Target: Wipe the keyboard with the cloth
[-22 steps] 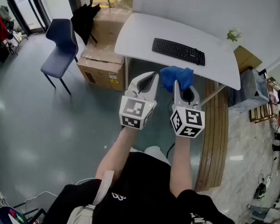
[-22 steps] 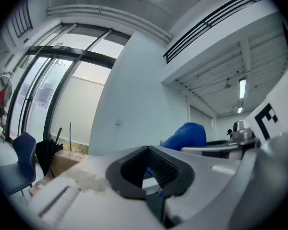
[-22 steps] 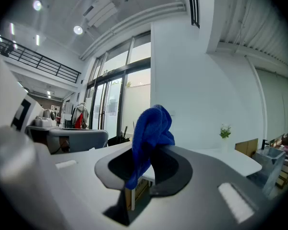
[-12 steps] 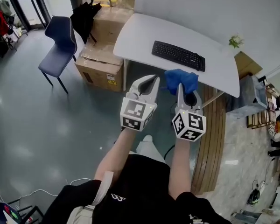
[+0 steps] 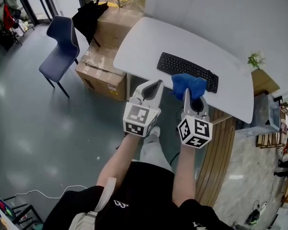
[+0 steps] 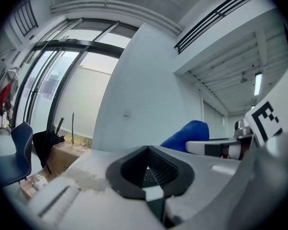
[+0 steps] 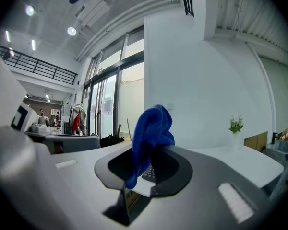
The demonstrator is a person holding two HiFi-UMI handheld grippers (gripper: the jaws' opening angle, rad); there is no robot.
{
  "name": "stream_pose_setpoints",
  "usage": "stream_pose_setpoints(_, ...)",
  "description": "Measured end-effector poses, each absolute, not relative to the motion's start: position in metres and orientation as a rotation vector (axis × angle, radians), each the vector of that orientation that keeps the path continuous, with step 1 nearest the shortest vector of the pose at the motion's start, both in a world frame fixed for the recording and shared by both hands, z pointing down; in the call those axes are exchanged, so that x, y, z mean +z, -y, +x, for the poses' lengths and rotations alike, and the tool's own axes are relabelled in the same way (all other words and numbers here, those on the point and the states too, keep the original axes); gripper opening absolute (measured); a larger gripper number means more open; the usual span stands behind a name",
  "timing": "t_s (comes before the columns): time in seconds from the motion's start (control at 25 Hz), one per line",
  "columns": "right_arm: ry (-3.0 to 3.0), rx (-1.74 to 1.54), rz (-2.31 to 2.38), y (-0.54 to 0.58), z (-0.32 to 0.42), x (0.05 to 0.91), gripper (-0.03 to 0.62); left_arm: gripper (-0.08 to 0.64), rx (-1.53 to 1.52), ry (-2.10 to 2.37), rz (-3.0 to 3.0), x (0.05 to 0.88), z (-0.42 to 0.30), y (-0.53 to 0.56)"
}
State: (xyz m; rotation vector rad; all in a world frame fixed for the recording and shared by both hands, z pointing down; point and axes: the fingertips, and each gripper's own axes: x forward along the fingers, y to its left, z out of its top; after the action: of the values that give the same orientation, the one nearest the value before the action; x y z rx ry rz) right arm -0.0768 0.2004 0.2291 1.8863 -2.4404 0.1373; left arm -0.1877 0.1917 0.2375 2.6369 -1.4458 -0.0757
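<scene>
A black keyboard point(image 5: 185, 69) lies on the white table point(image 5: 144, 47), near its front edge. A blue cloth point(image 5: 188, 85) is bunched at the tip of my right gripper point(image 5: 186, 93), which is shut on it, just short of the keyboard's near side. The right gripper view shows the cloth point(image 7: 151, 133) standing up between the jaws, with a bit of keyboard point(image 7: 149, 173) behind it. My left gripper point(image 5: 156, 85) is shut and holds nothing, level with the right one, in front of the table edge. The cloth point(image 6: 187, 134) also shows in the left gripper view.
Cardboard boxes point(image 5: 108, 51) stand left of the table, with a black umbrella point(image 5: 86, 18) leaning on them. A blue chair point(image 5: 60, 44) is farther left. A small plant point(image 5: 256, 60) sits at the table's right end. A wooden bench point(image 5: 221, 147) runs below the table.
Both grippers have come closer to the table. The cloth now sits right at the keyboard's near edge, where before it was over the floor short of the table.
</scene>
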Motion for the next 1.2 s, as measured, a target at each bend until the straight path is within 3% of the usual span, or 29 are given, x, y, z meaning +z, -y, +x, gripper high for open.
stream_pose_setpoints(0.24, 2.444, 0.232, 1.794, -0.090, -0.023, 0.259, 0.074, -0.003, -0.017, 1.482, 2.506, 0.283, -0.140, -0.086)
stream_pose_setpoints(0.52, 2.556, 0.404, 1.607, 0.024, -0.024, 0.284, 0.074, -0.003, 0.105, 1.620, 2.415, 0.292, -0.140, 0.010)
stream_pose_setpoints(1.2, 2.491, 0.554, 1.266, 0.118, -0.096, 0.383, 0.074, -0.003, 0.357, 1.601, 2.219, 0.391, -0.166, 0.112)
